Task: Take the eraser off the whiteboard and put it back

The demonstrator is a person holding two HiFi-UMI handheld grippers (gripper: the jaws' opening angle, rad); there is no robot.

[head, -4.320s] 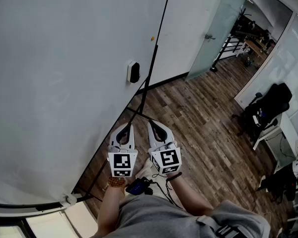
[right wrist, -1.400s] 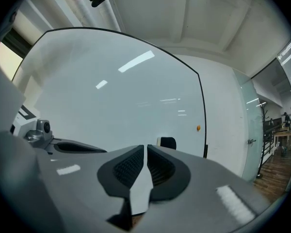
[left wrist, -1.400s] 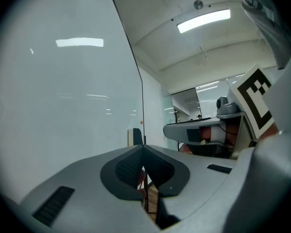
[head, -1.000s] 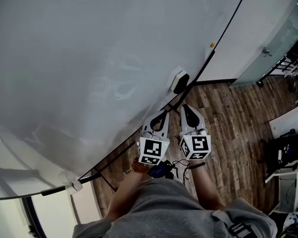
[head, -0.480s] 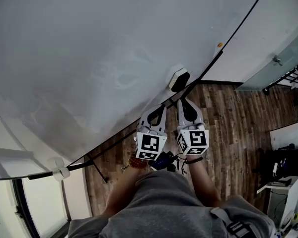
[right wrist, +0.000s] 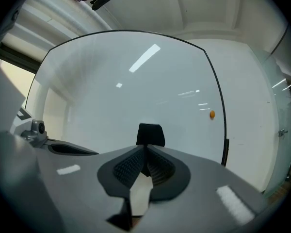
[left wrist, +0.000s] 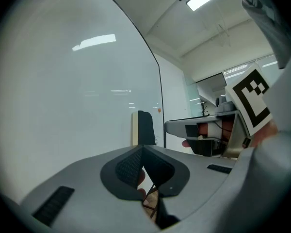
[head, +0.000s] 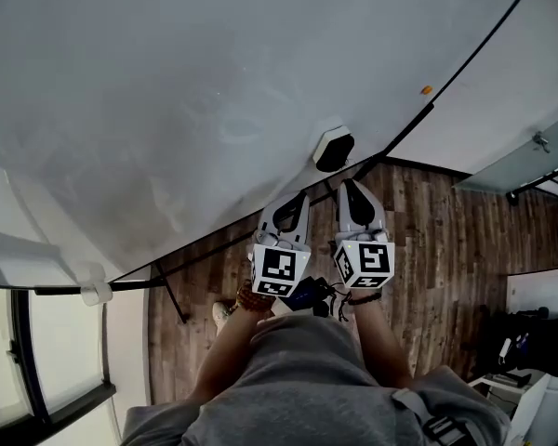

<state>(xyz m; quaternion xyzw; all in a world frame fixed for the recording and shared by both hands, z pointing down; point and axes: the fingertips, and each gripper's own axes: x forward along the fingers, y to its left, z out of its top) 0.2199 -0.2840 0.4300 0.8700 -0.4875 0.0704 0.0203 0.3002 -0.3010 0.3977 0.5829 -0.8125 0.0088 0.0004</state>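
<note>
So, nothing of the task is done yet. The eraser (head: pixel 333 149) sits stuck flat on the whiteboard (head: pixel 167 82), low down near its dark right edge strip, black felt side out and pale body against the board. Not yet taken off, so the put-back step is also open.

Left claw (head: pixel 300 198): jaws pressed together, nothing between the pads, only floor and a bit of stand showing through the gap behind them. Right claw (head: pixel 348 186): jaws also together at the tips, empty. Both point at the board, side by side. The right one lines up straight on the eraser, which rises just past its closed tips in the right gripper view. The left one sits just beside, with the eraser slightly left of its line.

My read: approach stage. What remains is opening one claw, closing on the eraser, pulling it off, then setting it back on the board.

Hard to tell:
- Whether either claw tip touches the eraser. The head view shows them near, but the gap is not clear.
- The eraser's lower part is hidden behind the jaws in both gripper views.
- How it holds to the board (magnet or other) is not visible.
- The board is cut off at the top and left in the head view. Faint smears show on it, nothing readable.
- A small orange dot (head: pixel 427 89) sits near the board's edge, too small to identify.
</note>
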